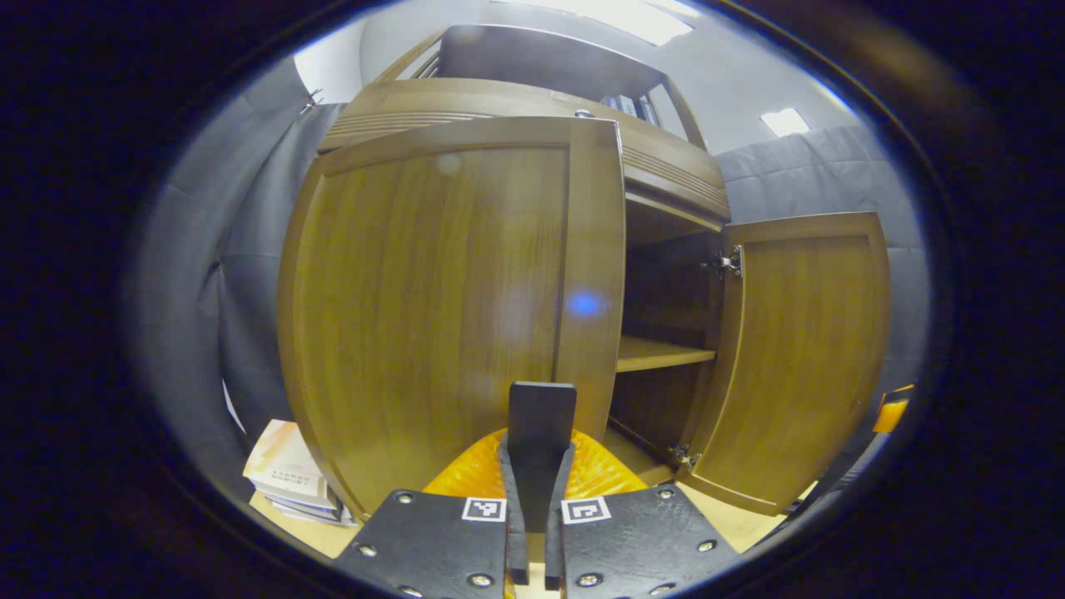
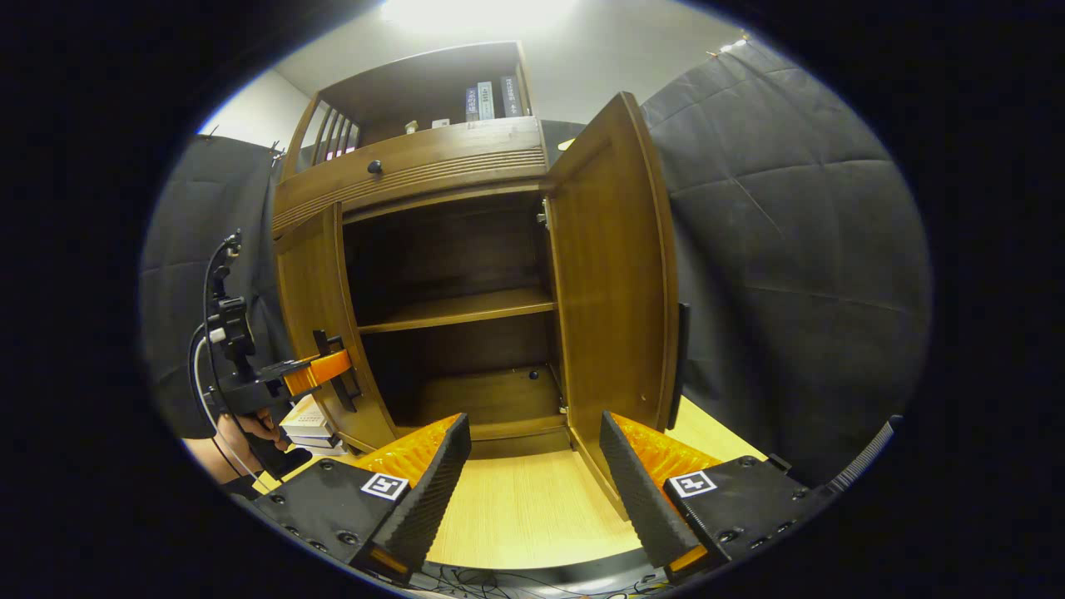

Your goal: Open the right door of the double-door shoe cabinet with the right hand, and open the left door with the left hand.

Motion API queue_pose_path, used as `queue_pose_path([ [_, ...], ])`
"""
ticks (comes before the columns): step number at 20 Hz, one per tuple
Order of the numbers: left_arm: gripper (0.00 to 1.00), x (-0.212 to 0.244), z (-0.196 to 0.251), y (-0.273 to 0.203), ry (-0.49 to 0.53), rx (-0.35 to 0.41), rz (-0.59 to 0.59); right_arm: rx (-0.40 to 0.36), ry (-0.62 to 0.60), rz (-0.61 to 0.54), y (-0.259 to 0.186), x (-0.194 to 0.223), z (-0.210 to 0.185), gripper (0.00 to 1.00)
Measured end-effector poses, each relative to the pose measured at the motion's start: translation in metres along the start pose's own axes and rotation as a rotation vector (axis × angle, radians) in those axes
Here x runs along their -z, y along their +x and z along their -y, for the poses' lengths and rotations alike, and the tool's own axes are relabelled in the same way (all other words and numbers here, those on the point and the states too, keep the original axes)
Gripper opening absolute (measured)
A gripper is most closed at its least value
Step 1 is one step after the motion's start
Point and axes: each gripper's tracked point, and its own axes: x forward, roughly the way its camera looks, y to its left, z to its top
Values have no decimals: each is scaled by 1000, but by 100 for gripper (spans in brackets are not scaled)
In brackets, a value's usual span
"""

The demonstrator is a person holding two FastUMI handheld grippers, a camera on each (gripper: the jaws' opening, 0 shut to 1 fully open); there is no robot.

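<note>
Gripping the left door's handle (image 1: 541, 416), the left hand-held gripper (image 1: 532, 532) has its fingers pinched narrow on that upright bar, dead ahead. Left door (image 1: 433, 308) partly swung; right door (image 2: 611, 274) stands wide, just ahead-right of the right hand-held gripper (image 2: 532, 482), spread and empty. Two doors, one inner shelf (image 2: 458, 309).

My left camera sits low and very close to the left door (image 1: 441, 308), tilted upward, facing its front. My right camera is farther back above the bench (image 2: 524, 499), facing the open cabinet interior (image 2: 453, 291). Both views share the right door (image 1: 799, 358) (image 2: 611, 274), the inner shelf (image 1: 661, 353) (image 2: 458, 312) and the cabinet's top.
</note>
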Motion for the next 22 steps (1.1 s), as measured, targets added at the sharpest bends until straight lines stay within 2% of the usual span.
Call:
queue_pose_path([
  [14,10,-3,-14,-2,-8,-69,19,-157,-31,2,17,-2,-38,93],
  [22,10,-6,-31,-13,0,-133,33,-212,-64,8,25,-4,-50,93],
])
